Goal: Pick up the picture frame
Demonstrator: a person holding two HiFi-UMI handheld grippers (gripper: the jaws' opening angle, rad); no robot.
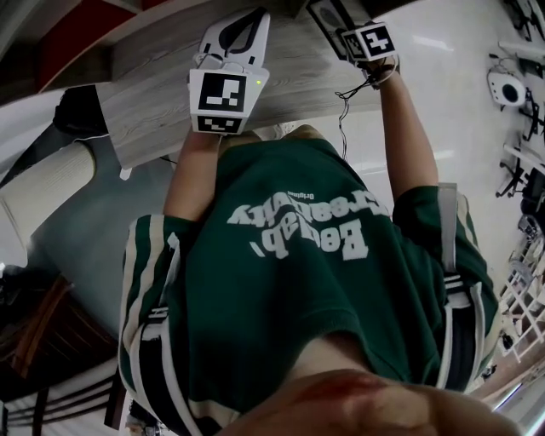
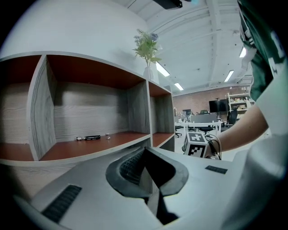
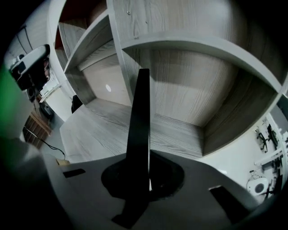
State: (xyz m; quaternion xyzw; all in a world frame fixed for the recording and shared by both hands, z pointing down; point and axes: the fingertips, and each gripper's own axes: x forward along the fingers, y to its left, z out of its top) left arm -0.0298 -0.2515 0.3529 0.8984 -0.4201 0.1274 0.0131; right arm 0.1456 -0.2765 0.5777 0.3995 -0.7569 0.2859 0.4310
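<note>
The picture frame is a thin black slab seen edge-on, rising from between the jaws of my right gripper, which is shut on it. Behind it lie the grey wooden shelf bays. In the head view the frame shows dark at the top, just left of my right gripper and its marker cube. My left gripper hovers over the grey shelf top, white fingers meeting at the tip. In its own view the left gripper is shut on nothing and faces the open shelf unit.
A vase with a green plant stands on the shelf unit. Small dark items lie in one bay. Office desks and chairs fill the background. Wooden chairs stand at lower left, and white devices lie at the right.
</note>
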